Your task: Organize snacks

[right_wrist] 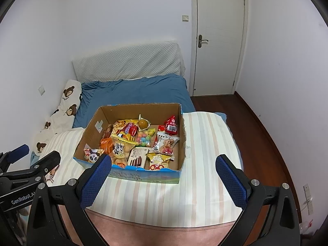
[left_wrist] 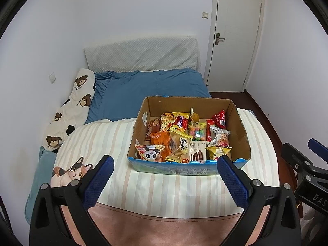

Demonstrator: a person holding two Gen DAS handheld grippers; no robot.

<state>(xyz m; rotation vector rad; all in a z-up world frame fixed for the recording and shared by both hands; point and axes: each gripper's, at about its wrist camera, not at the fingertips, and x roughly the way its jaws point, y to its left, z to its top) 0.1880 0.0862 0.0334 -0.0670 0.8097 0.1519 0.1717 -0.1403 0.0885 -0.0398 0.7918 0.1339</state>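
The cardboard box (left_wrist: 239, 127) of snacks (left_wrist: 180, 137) sits on the striped bed (left_wrist: 164, 188), its long axis running crosswise, before the released, empty left claw (left_wrist: 165, 164) and right claw (right_wrist: 163, 163).

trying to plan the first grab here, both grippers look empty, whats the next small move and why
Probably ease the right gripper forward and down toward the brown cardboard box of snack packets. Both it and the left gripper are open, empty and short of the box's near wall, and every packet lies inside.
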